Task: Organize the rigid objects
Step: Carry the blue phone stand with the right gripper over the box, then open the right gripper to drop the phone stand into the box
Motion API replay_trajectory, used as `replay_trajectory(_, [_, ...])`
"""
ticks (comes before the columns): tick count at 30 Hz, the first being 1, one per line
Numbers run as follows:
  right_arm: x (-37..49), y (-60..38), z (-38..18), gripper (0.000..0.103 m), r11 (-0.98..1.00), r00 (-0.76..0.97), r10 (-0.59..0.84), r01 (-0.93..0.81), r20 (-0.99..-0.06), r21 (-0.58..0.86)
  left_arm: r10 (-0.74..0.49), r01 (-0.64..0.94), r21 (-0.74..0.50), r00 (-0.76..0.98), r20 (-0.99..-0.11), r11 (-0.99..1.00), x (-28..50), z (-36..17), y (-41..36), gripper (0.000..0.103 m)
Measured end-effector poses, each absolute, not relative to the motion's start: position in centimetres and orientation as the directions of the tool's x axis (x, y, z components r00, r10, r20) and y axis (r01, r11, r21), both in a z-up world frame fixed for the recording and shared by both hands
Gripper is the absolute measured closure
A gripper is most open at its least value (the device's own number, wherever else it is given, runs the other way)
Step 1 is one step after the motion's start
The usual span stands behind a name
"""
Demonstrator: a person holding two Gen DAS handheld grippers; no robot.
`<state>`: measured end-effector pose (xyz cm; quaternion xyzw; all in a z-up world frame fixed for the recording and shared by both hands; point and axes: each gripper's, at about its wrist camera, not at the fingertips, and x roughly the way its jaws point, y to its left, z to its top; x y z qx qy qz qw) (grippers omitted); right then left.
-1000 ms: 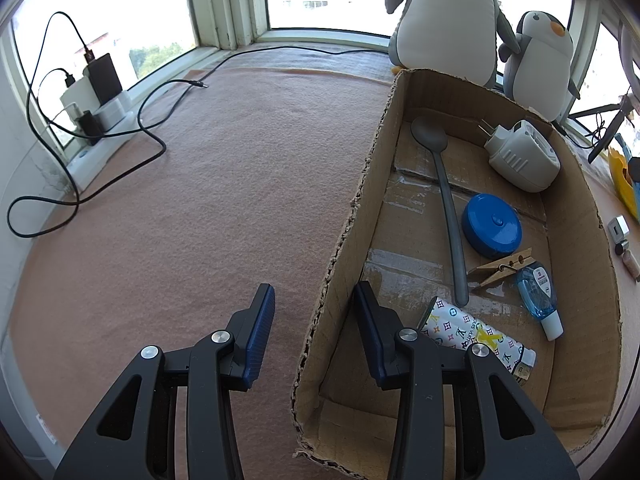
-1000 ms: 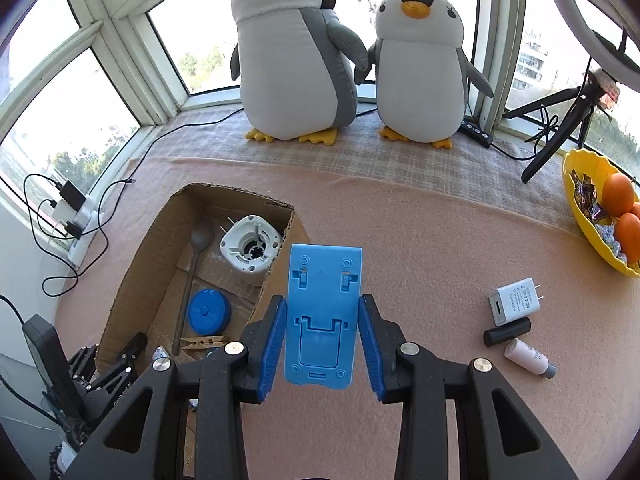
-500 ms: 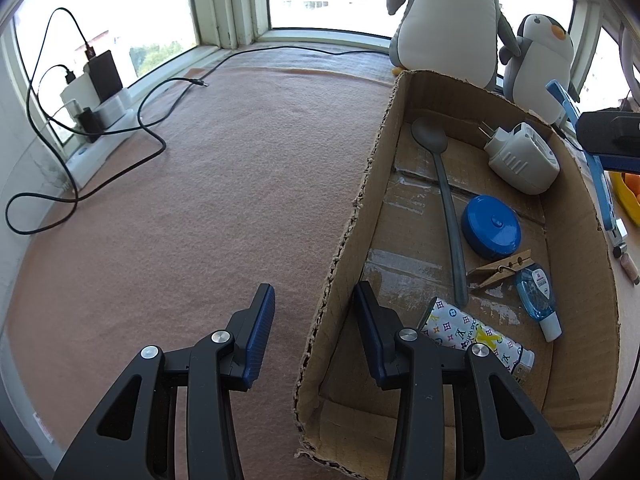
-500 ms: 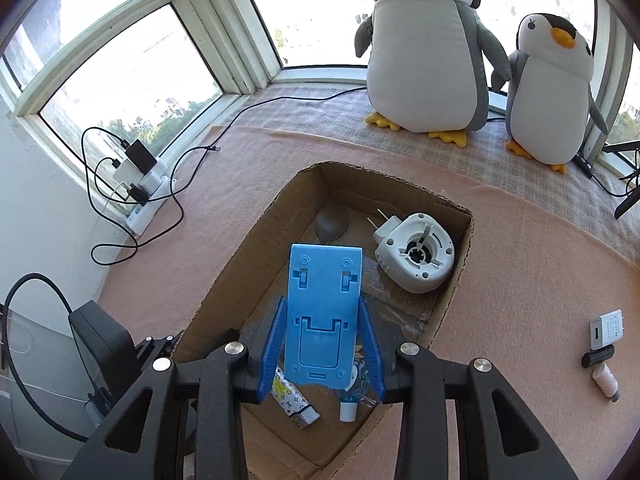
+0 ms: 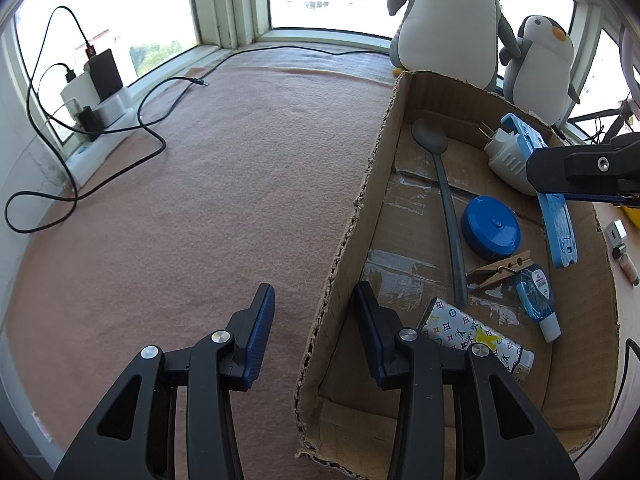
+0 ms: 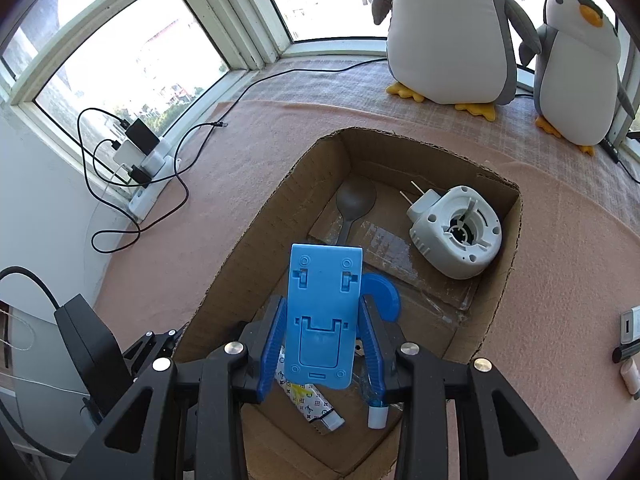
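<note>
Right gripper (image 6: 322, 346) clamps blue phone stand (image 6: 322, 316) flat-on, long axis running forward along the fingers, poised above cardboard box (image 6: 514, 216) interior. Drop zone lies directly below. Left gripper (image 5: 314, 334) straddles the box's near wall, pinching it, near minimum width.

spoon handle (image 6: 345, 233) hidden behind blue stand (image 6: 322, 316)

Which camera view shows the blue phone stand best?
The right wrist view: the blue phone stand faces the camera flat, held in the right hand-held gripper over the cardboard box. The left wrist view shows it edge-on and partly hidden.
</note>
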<state>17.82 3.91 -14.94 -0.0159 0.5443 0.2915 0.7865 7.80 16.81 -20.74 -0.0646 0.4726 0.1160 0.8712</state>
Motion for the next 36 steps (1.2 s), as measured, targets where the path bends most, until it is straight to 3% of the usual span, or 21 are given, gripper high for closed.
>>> replay_trajectory(9, [17.9, 3.7, -14.9, 0.058, 0.84, 0.257, 0.416, -0.475, -0.872, 0.261, 0.14, -0.263, -0.004, 0.527, -0.838, 0.965, 7.8, -20.8, 16.9, 0.064])
replay_trajectory(36, [16.8, -5.8, -12.9, 0.055, 0.905, 0.385, 0.329, -0.388, -0.862, 0.172, 0.142, -0.262, -0.002, 0.527, -0.838, 0.965, 7.7, -20.8, 16.9, 0.064])
